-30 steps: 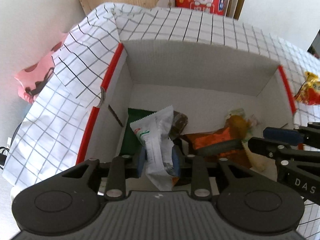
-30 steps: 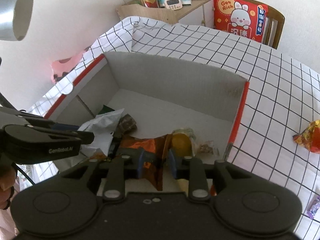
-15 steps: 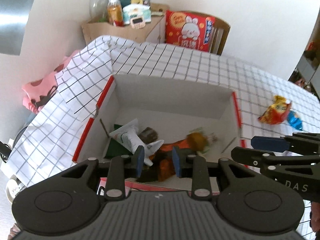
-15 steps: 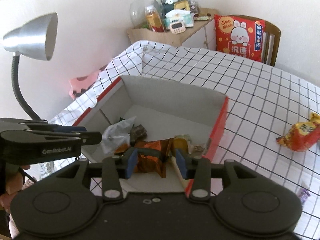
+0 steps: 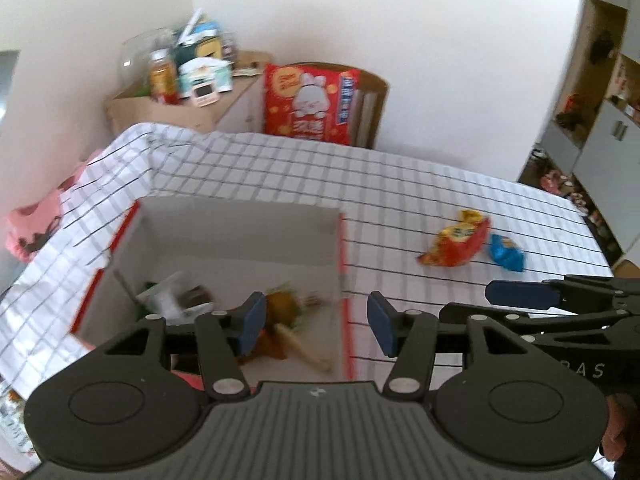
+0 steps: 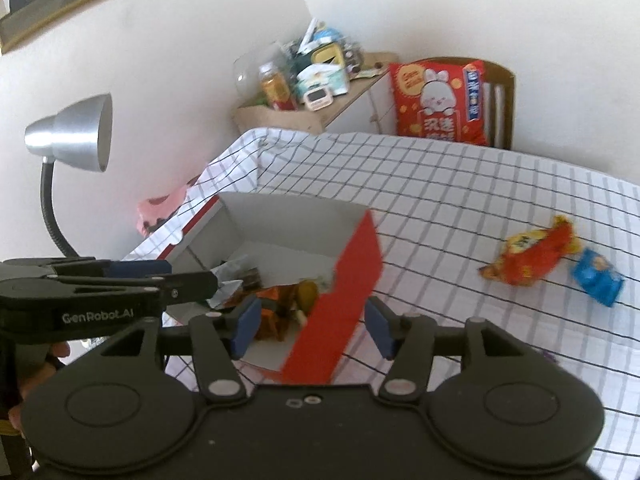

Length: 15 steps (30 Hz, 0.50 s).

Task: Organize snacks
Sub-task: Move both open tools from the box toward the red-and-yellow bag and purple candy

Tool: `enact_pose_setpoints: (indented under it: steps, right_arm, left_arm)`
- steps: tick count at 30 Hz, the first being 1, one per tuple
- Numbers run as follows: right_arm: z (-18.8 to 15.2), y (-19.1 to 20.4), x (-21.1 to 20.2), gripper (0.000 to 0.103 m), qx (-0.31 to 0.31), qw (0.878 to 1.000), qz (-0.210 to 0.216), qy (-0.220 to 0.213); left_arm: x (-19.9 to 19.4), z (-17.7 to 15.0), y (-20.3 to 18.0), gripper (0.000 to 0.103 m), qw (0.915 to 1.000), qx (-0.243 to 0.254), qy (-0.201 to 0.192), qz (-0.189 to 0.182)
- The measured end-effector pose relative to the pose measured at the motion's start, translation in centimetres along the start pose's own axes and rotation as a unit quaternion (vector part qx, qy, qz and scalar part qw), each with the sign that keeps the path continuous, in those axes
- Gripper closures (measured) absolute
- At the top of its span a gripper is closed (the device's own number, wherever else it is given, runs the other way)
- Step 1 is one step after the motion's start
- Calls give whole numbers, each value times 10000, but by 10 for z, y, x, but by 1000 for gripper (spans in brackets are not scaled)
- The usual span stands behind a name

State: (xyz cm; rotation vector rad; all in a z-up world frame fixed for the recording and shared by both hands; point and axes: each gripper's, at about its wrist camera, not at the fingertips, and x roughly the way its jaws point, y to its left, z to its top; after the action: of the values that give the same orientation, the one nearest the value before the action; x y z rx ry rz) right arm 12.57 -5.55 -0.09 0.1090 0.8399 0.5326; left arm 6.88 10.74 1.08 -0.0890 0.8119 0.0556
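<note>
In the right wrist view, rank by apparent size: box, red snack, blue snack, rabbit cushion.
1. Box
2. Rabbit cushion, though it sits farthest away, so it may really be bigger than it looks
3. Red snack
4. Blue snack

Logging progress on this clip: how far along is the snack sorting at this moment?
Partly done. Several snacks already lie in the red-edged box, among them a white packet and an orange wrapper. Nothing is in hand: the left tongs and right tongs have just been opening, with nothing gripped. Left: the red-and-yellow packet and the blue packet on the checked tablecloth.
</note>
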Motion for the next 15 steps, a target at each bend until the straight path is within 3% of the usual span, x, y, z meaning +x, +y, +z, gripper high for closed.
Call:
enact_pose_setpoints:
  steps: [5,15]
  right_arm:
    - [-11,-36,-27,35,95,9994,-302,-124]
    - [-30,-110,-65,21,482,9949,-853,-224]
  left_arm:
    - [6,0,-40,39,9997,152,-91,-178]
    - [35,2,-114,31,9971,473,-68,-585]
